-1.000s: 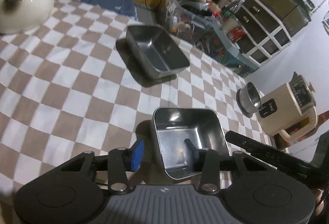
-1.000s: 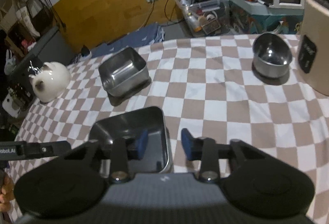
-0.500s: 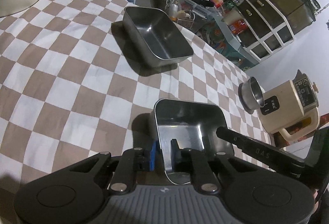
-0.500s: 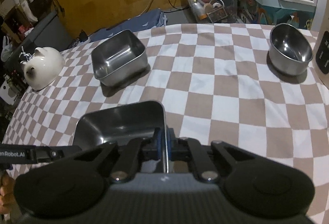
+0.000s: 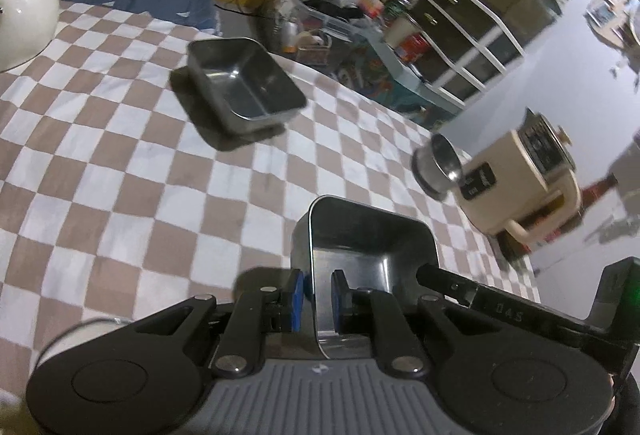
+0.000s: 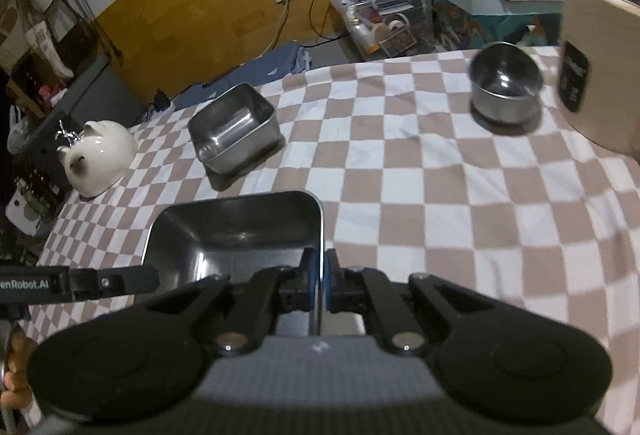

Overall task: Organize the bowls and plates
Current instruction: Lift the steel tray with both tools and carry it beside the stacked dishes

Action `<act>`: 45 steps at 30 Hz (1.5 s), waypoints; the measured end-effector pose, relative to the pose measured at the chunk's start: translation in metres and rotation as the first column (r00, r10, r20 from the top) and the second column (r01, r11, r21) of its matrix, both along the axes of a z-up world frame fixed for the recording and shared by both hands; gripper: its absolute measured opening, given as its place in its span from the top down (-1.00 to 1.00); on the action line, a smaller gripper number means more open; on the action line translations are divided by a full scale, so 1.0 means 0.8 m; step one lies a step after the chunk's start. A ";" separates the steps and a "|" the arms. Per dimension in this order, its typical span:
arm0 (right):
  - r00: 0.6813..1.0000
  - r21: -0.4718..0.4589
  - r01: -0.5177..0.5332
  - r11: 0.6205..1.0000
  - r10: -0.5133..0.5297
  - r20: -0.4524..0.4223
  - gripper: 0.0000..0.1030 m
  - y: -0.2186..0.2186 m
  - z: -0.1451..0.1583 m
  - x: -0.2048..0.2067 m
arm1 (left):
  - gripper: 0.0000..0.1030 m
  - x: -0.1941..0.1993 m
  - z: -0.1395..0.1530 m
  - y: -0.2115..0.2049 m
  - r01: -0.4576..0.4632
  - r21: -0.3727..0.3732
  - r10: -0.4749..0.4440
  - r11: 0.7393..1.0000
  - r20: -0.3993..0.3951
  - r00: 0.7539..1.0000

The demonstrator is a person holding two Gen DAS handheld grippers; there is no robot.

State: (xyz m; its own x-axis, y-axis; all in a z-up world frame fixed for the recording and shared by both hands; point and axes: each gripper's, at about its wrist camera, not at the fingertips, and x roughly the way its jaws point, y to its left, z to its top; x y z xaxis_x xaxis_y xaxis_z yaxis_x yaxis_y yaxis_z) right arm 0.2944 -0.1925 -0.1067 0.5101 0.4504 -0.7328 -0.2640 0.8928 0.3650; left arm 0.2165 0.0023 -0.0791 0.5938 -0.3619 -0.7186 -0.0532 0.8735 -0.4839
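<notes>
The left gripper (image 5: pixel 316 301) has its blue pads either side of the left wall of the near steel tray (image 5: pixel 372 243), though a sliver of gap shows beside the inner pad, so I'd only say it seems clamped. The right gripper (image 6: pixel 319 285) is pinched tight on the opposite wall of that same near steel tray (image 6: pixel 240 231), pads flat against the thin rim. The tray sits low over the checked surface (image 6: pixel 420 171), close to the near edge; whether it is lifted off the cloth I can't tell. Further back rests the far steel tray (image 6: pixel 234 129), the same rectangular shape, so nesting the near one into it looks like the sensible step. To do that well, both grippers should rise together and keep the tray level, since two thin-wall grips will twist it if one leads. Line up the long sides before lowering, and release only once it is seated. The round steel bowl (image 6: pixel 505 85) stands by the beige appliance (image 6: pixel 596 75), well apart, and the white cat-shaped pot (image 6: pixel 100 155) sits left of the far tray, near enough to mind.
</notes>
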 end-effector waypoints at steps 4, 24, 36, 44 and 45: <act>0.999 0.019 0.043 0.999 -0.043 -0.019 0.89 -0.023 -0.001 -0.026 | 0.72 -0.015 0.003 -0.021 0.040 0.013 -0.040 0.999 -0.002 0.999; 0.978 -0.026 0.178 0.984 -0.180 -0.102 0.89 -0.097 -0.020 -0.112 | 0.72 -0.068 -0.028 -0.117 0.158 0.040 -0.156 0.987 -0.051 0.987; 0.967 -0.046 0.223 0.974 -0.227 -0.113 0.90 -0.141 -0.027 -0.142 | 0.71 -0.074 -0.042 -0.164 0.205 0.052 -0.202 0.977 -0.062 0.978; 0.963 -0.049 0.245 0.968 -0.249 -0.107 0.91 -0.162 -0.028 -0.149 | 0.72 -0.076 -0.050 -0.178 0.219 0.046 -0.216 0.975 -0.071 0.974; 0.962 -0.050 0.246 0.968 -0.250 -0.107 0.91 -0.163 -0.028 -0.149 | 0.72 -0.076 -0.050 -0.178 0.220 0.044 -0.216 0.975 -0.070 0.974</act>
